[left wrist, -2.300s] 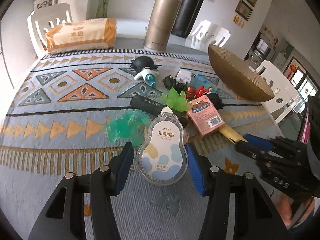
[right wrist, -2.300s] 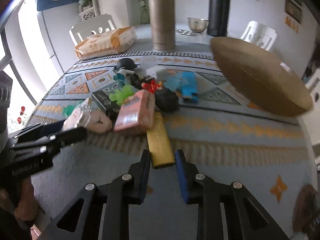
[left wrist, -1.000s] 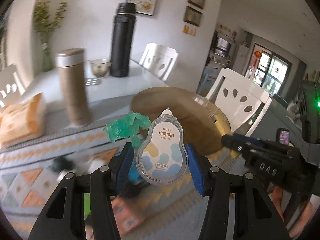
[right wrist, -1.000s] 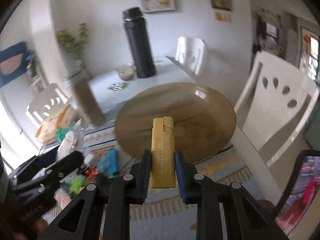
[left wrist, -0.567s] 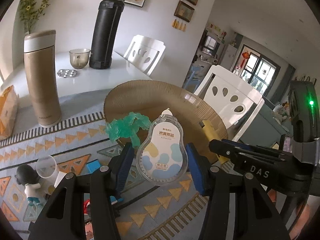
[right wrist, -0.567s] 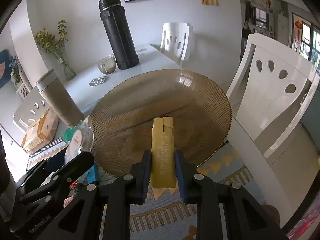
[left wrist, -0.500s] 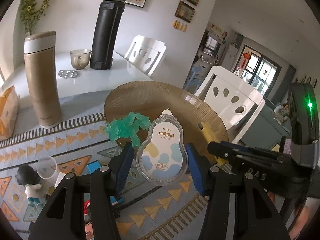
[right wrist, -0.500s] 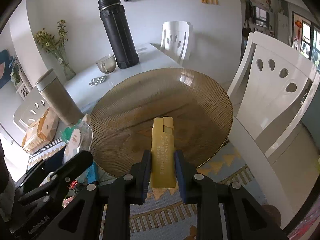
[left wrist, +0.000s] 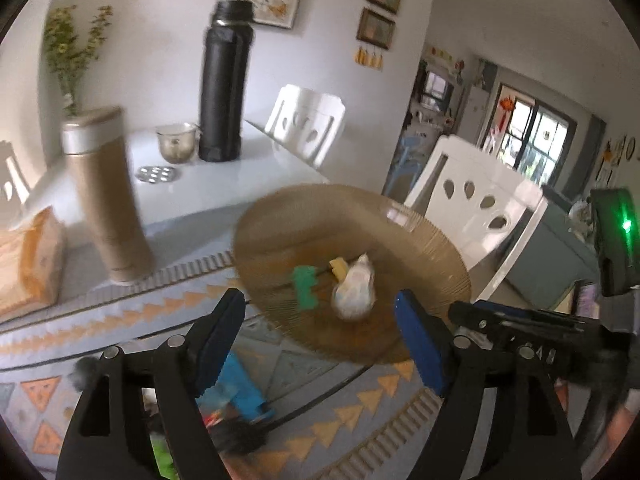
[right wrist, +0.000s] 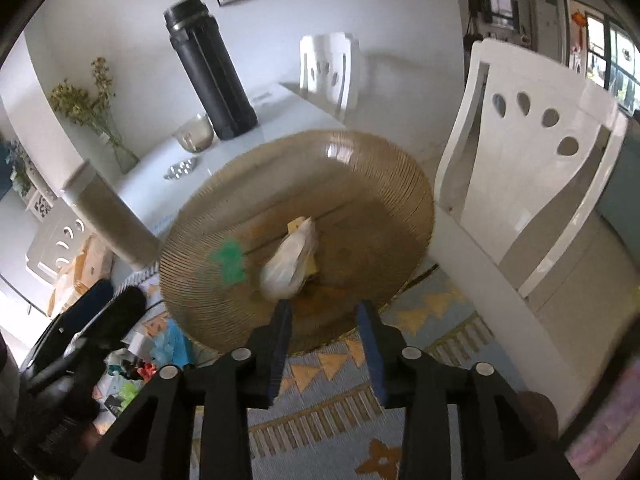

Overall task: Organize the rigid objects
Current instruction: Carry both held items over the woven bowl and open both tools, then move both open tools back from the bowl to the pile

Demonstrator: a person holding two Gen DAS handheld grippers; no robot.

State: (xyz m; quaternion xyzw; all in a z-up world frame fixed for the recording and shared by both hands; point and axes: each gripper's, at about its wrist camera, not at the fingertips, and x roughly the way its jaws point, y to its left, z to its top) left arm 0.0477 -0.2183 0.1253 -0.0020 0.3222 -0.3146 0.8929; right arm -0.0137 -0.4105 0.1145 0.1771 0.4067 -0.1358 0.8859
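Both grippers hover above the near rim of the ribbed amber glass bowl (left wrist: 424, 240), which serves as the collection point on the patterned tabletop (left wrist: 360, 408). The left gripper (left wrist: 320, 336) has its fingers spread wide with nothing between them; the right gripper (right wrist: 325, 340) likewise has its fingers apart and holds nothing. Inside the bowl lie three items: the pear-shaped clear correction-tape dispenser (left wrist: 354, 290) near the centre, the green plastic toy piece (left wrist: 304, 286) just beside it on the left, and the flat gold bar-shaped item (left wrist: 339, 267) partly hidden behind the dispenser. Motion blur obscures finer detail. The step in hand appears to be the release into the bowl. More loose items, including a blue object (left wrist: 244, 390), lie on the tabletop left of the bowl. The next move probably calls for both grippers to reach over to that pile and select the next rigid items.
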